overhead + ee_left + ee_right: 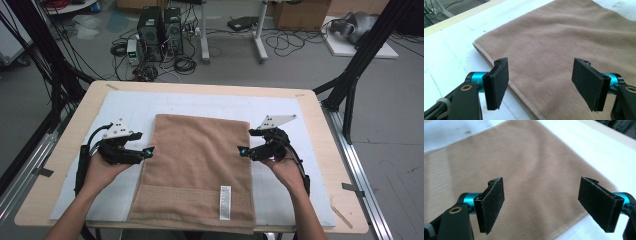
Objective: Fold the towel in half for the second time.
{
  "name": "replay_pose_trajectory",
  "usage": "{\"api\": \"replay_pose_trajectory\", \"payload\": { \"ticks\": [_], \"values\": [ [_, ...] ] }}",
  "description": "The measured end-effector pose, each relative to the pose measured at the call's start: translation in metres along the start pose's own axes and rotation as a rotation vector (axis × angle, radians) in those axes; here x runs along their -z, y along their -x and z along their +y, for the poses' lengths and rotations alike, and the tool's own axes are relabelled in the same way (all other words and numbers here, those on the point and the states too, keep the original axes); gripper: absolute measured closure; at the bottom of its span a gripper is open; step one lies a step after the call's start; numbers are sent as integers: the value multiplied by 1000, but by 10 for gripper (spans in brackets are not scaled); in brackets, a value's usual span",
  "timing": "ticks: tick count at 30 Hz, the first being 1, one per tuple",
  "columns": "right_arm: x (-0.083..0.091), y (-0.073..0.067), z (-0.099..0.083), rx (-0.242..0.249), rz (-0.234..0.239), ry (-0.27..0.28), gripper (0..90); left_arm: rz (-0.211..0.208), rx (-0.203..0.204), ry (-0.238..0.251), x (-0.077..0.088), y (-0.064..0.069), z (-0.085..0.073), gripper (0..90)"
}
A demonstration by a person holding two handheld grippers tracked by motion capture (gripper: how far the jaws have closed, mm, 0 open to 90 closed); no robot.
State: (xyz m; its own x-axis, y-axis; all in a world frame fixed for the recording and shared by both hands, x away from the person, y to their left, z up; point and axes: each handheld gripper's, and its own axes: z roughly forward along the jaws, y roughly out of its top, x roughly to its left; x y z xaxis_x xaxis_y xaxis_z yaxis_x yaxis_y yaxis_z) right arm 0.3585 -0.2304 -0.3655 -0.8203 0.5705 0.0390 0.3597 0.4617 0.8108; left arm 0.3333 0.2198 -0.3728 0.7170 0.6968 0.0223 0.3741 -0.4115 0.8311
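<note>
Flanking the brown towel (195, 170), left gripper (148, 151) and right gripper (242, 150) both gape, holding nothing. Towel looks soft, limp (likely to sag); pinch its side hems.

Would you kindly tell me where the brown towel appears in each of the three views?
High view: the brown towel lies mid-table on the white mat.
Left gripper view: it fills the centre and right, behind the open jaws.
Right gripper view: it spans the left and centre.
Shared landmark: the white mat.
</note>
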Motion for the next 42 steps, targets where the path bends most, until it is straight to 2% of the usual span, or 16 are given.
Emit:
{"api": "replay_pose_trajectory", "payload": {
  "ticks": [3, 9, 12, 14, 16, 19, 22, 25, 28, 31, 37, 39, 40, 41, 42],
  "values": [
    [-4, 10, 4, -23, -18, 1, 202, 2, 20, 7, -11, -7, 5, 339],
    [-26, 22, 2, -24, -61, -34, 203, 53, 59, -8, -37, -23, 2, 353],
    [-37, 29, -2, -36, -74, -43, 218, 83, 71, -29, -50, -31, -2, 372],
    [-43, 35, -6, -38, -87, -49, 233, 87, 90, -44, -58, -37, -6, 398],
    [-48, 41, -10, -55, -113, -58, 241, 97, 111, -54, -64, -41, -9, 409],
    [-56, 52, -18, -89, -127, -77, 256, 114, 133, -76, -73, -46, -14, 424],
    [-65, 56, -24, -112, -146, -116, 278, 121, 156, -97, -80, -50, -19, 433],
    [-73, 58, -29, -130, -151, -141, 285, 151, 162, -142, -85, -50, -23, 439],
    [-81, 58, -34, -148, -138, -185, 307, 115, 185, -158, -87, -51, -25, 480],
    [-81, 57, -34, -161, -136, -183, 360, 100, 205, -163, -87, -50, -25, 569],
    [-80, 53, -31, -178, -107, -185, 560, 79, 229, -165, -87, -51, -24, 676],
    [-80, 54, -32, -195, -90, -182, 613, 48, 242, -159, -87, -51, -25, 744],
    [-80, 55, -32, -199, -78, -178, 667, 36, 249, -160, -87, -51, -25, 786],
    [-80, 55, -32, -213, -41, -174, 766, 35, 255, -158, -87, -51, -25, 809],
    [-81, 55, -32, -213, -28, -170, 770, 29, 258, -157, -87, -52, -25, 815]
  ]
}}
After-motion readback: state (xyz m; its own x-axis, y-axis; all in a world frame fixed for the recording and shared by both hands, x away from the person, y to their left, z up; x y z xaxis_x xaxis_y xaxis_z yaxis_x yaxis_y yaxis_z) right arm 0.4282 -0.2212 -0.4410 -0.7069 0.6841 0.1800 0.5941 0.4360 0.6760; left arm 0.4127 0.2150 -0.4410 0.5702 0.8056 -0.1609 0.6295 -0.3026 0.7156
